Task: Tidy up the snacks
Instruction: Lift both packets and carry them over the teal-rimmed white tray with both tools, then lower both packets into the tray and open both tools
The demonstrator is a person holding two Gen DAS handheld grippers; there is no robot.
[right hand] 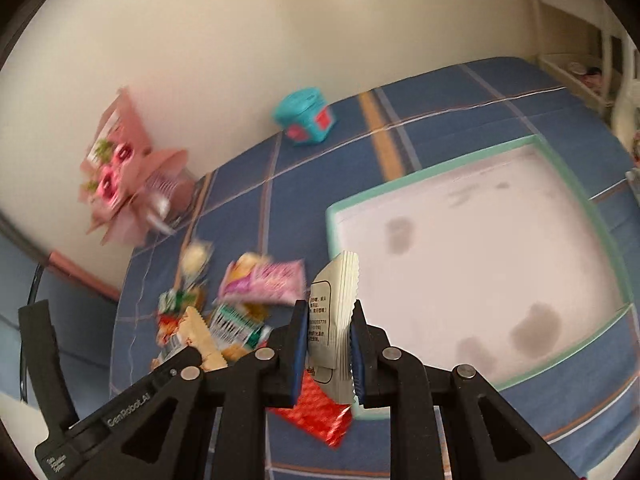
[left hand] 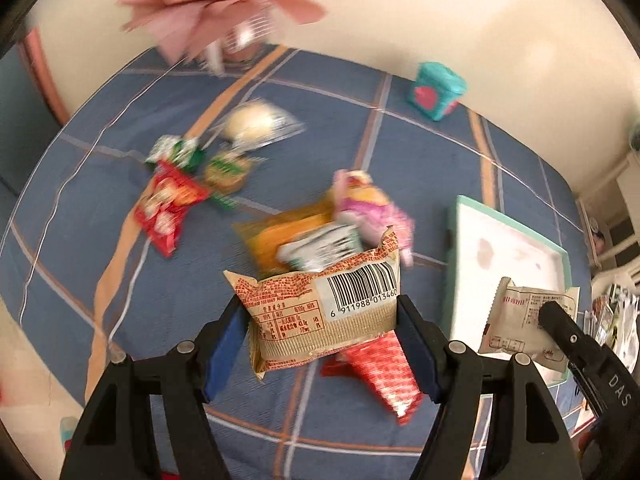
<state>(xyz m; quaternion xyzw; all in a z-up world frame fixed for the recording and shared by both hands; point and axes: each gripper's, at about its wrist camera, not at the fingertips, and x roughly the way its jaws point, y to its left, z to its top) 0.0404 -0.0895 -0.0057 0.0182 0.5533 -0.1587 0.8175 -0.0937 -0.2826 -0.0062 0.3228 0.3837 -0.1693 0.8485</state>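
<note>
The left claw (left hand: 322, 344) is gripping a beige snack packet (left hand: 320, 312) with red print and a barcode, its two blue pads (left hand: 224, 344) pressing on the packet's left and right sides. The packet is hanging above the blue checked cloth (left hand: 160, 304) of the bench, and directly under it a red foil packet (left hand: 380, 376) is lying on the cloth. Behind the beige packet, a heap of snacks is resting: an orange packet (left hand: 276, 232), a white and green packet (left hand: 324, 248) and a pink packet (left hand: 368, 204). Farther to the left, a red packet (left hand: 166, 208) and two green packets (left hand: 178, 152) are lying close together, and a clear bag with something pale inside (left hand: 260, 122) is near them.

The right claw (right hand: 330, 344) is closed on a white snack packet (right hand: 334, 320), holding it upright on its edge between the pads. This packet is hanging over the near corner of a shallow white tray with a mint green rim (right hand: 440, 172), which is lying on the cloth. At the far edge of the bench, near the wall, a teal box with red hearts (right hand: 304, 116) is standing, and a pink paper decoration (right hand: 120, 172) is standing in the left corner. The pictures are blurred, so the small print is not readable.
</note>
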